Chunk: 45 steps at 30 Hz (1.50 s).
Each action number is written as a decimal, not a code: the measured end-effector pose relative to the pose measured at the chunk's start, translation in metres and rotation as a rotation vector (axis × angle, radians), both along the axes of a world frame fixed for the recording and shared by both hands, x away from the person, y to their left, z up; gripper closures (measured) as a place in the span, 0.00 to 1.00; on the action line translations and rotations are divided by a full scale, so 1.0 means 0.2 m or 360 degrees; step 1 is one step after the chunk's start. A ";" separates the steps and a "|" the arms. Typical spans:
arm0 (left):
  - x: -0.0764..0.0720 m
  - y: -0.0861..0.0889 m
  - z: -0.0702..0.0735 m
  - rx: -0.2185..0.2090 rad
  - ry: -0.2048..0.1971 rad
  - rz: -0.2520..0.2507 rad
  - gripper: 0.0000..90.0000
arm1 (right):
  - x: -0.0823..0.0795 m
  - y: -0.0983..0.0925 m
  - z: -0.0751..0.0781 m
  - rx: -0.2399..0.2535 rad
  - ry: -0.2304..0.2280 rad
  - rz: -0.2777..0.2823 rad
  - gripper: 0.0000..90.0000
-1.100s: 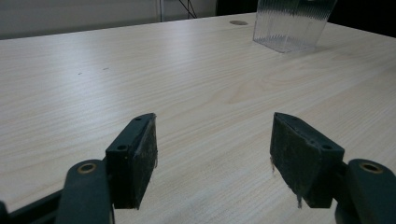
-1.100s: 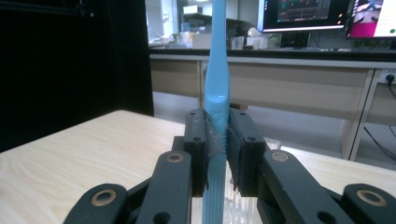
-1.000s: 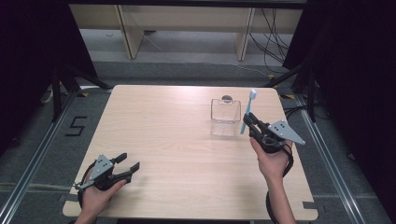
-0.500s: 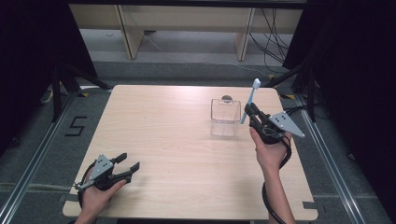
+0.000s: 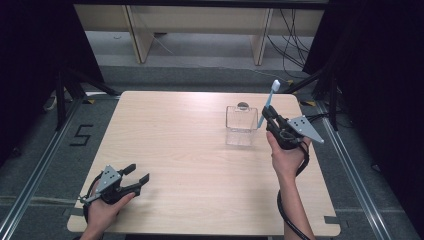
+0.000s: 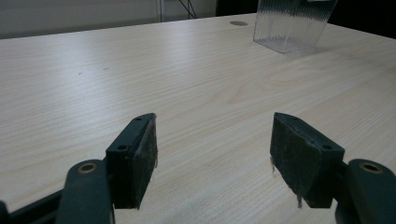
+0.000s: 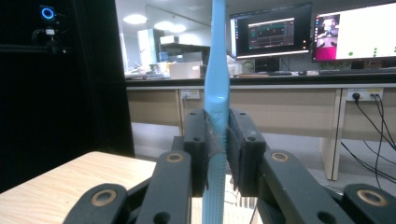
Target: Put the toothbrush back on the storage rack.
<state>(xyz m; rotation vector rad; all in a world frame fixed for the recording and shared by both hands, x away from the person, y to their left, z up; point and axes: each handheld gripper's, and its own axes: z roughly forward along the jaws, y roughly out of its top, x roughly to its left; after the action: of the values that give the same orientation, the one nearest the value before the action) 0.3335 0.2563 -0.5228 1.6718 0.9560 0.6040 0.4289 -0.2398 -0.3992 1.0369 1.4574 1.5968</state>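
Up at the table's far right, the right gripper [image 5: 265, 114] is clamped on a light blue plastic toothbrush [image 5: 268, 101], its 2 black jaws pressed flat against the slim handle. From the right gripper view the toothbrush [image 7: 216, 93] runs straight up between the pads [image 7: 205, 140], smooth and glossy above them and finely ribbed below. From the high view its white bristle head points up and away from the person, tilted slightly, and the brush is held in the air above the table rather than resting on it. A grey three-cornered plate sits on top of this gripper, and a black cable loops down beside the forearm. Just beside it to the left stands a clear container [image 5: 240, 125], square-sided with vertically ribbed walls, upright on the table [image 5: 175, 140]; the brush is outside it. Well apart, at the near left corner, the left gripper [image 5: 139, 177] rests low in the person's left hand [image 5: 102, 210] with its jaws spread wide and nothing between them; its rough, rectangular black pads [image 6: 140, 156] frame bare pale wood-grain laminate, with the container [image 6: 292, 23] far off across the surface.
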 end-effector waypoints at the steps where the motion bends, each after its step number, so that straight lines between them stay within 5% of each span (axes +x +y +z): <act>1: 0.00 0.00 0.00 0.0003 0.0000 -0.0001 0.35 | 0.01 0.00 0.00 0.0013 -0.0016 -0.0002 0.88; 27: 0.00 0.00 0.00 -0.0002 -0.0010 0.0002 0.35 | 0.13 0.03 -0.08 -0.0002 0.0013 -0.0043 0.88; 45: 0.00 -0.01 0.00 -0.0011 -0.0025 -0.0007 0.35 | 0.14 0.05 -0.11 -0.0006 0.0010 -0.0064 0.88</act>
<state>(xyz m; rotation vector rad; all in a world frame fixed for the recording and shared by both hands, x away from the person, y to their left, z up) 0.3332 0.2552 -0.5236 1.6601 0.9424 0.6093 0.4572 -0.2306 -0.4214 1.0636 1.4349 1.5632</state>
